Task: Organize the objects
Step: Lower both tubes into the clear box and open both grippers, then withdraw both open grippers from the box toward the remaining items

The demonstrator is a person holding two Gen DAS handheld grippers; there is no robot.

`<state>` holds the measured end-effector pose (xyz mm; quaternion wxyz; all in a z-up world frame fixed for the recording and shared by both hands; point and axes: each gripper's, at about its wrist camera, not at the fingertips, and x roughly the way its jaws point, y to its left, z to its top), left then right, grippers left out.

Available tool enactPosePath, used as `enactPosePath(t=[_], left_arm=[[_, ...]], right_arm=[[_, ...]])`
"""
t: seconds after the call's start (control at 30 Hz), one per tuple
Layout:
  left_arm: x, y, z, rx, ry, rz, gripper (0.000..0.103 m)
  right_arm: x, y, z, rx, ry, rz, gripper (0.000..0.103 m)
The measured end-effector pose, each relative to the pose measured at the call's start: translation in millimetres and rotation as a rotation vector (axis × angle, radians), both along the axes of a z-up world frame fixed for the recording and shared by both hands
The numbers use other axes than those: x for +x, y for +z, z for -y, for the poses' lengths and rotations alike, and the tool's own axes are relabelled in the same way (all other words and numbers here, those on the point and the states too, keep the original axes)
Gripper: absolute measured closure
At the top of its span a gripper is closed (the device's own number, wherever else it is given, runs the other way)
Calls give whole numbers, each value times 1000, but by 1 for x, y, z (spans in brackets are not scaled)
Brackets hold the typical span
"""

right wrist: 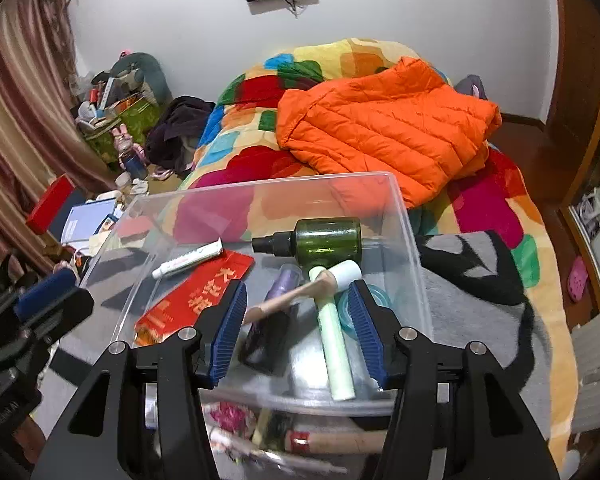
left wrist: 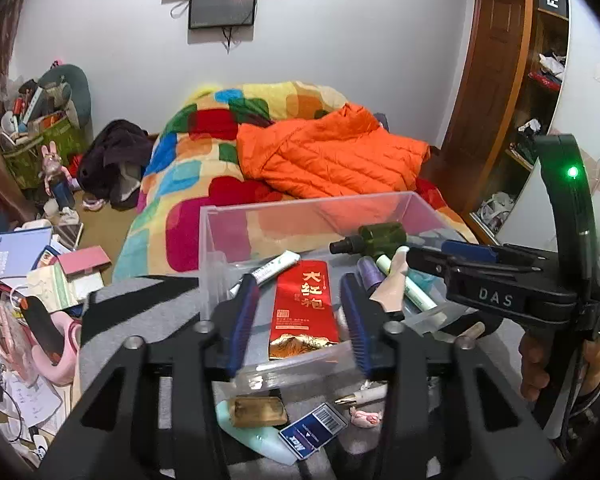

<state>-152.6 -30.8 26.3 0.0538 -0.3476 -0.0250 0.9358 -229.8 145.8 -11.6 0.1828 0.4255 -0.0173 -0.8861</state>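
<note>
A clear plastic box (left wrist: 220, 216) (right wrist: 400, 200) sits on a grey cloth on the bed. Inside lie a red packet (left wrist: 304, 304) (right wrist: 196, 296), a white tube (left wrist: 272, 268) (right wrist: 188, 260), a green spray bottle (left wrist: 376, 236) (right wrist: 320, 240), a pale green stick (right wrist: 336, 344), a purple tube (right wrist: 284, 280) and a beige tube (right wrist: 296, 292). My left gripper (left wrist: 300, 320) is open and empty above the red packet. My right gripper (right wrist: 298, 328) (left wrist: 416, 256) is open and empty over the box's right half.
In front of the box lie a gold bar (left wrist: 258, 412), a blue card (left wrist: 312, 432), a pen (left wrist: 360, 398) and a small pink toy (left wrist: 366, 416). An orange jacket (right wrist: 384, 120) lies on the colourful blanket (left wrist: 204, 160). Clutter covers the floor at the left (left wrist: 40, 272).
</note>
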Motion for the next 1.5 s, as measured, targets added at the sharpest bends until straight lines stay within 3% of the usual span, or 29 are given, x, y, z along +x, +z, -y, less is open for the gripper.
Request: enactPosePath(t=[0.07,0.33,0.53,0.77,1.0,1.2,1.27,1.33,1.5], left_arm=[[6,5,-1,-5,1,-14,43],[31,13,8,-4,24,-34,19],[47,-8,16,-44,43,22,18],[66,-54,18,-36,45,151,18],[65,-64,-9,-75,-29,151,18],[44,-70,-24,-75,-99,173,18],[37,-74,-27,-81,-112,187,18],[37,-75,-29,-93,-126,188,19],[39,-83,-31,-84,-163,235,52]], right_arm=[[7,5,-3,10,14,-17,50],[41,27,-20,43,53,-104,31],[61,25,-37,86,74,-124,29],[77,-11,-52,176,100,-82,29],[74,-42,-49,275,152,-58,30],[58,-50,-47,262,220,-27,30],[54,-53,-47,251,250,-3,34],[53,-57,-46,244,281,29,51],[57,-58,-47,228,337,51,75]])
